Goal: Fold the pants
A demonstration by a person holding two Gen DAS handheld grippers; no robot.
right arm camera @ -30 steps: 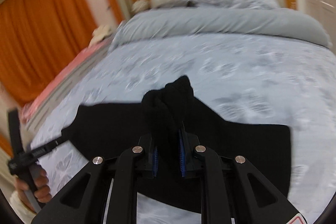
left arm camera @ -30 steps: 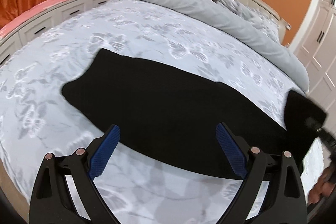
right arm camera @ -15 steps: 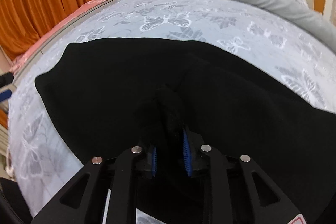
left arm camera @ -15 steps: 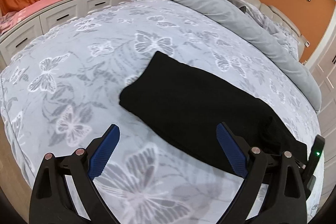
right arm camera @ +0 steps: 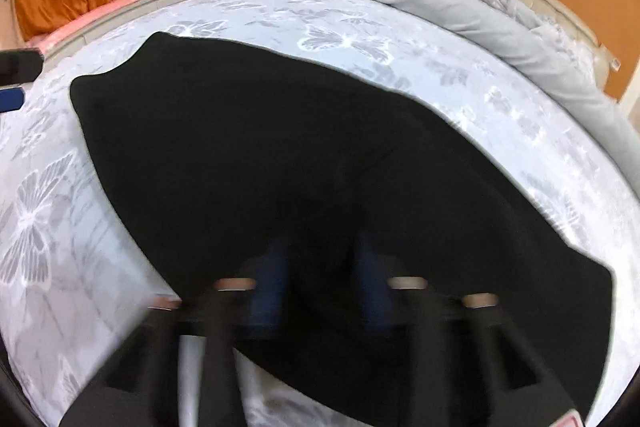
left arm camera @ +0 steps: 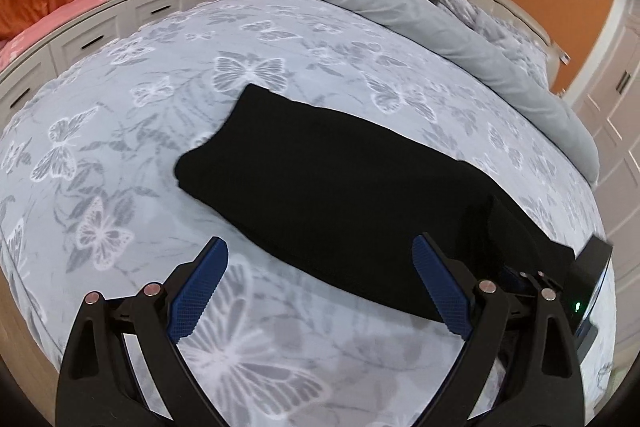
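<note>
The black pants (left arm camera: pixel 328 183) lie folded in a long dark slab on the butterfly-print bedspread (left arm camera: pixel 132 131). My left gripper (left arm camera: pixel 320 283) is open and empty, hovering just in front of the pants' near edge. In the right wrist view the pants (right arm camera: pixel 280 155) fill the middle. My right gripper (right arm camera: pixel 324 263) is low over them and blurred by motion; its blue pads (right arm camera: pixel 272 267) stand a little apart over the black cloth. The right gripper body shows at the far right of the left wrist view (left arm camera: pixel 588 279).
A rolled grey duvet (left arm camera: pixel 420 7) and pillows lie along the headboard at the back. A white drawer unit with a pink top (left arm camera: pixel 100 11) stands to the left, with orange curtains behind. White wardrobe doors (left arm camera: pixel 616 115) are at the right.
My right gripper carried the pant end over and laid it down on the rest of the pants; its pads have since parted. The left gripper pulled back slightly, still open.
</note>
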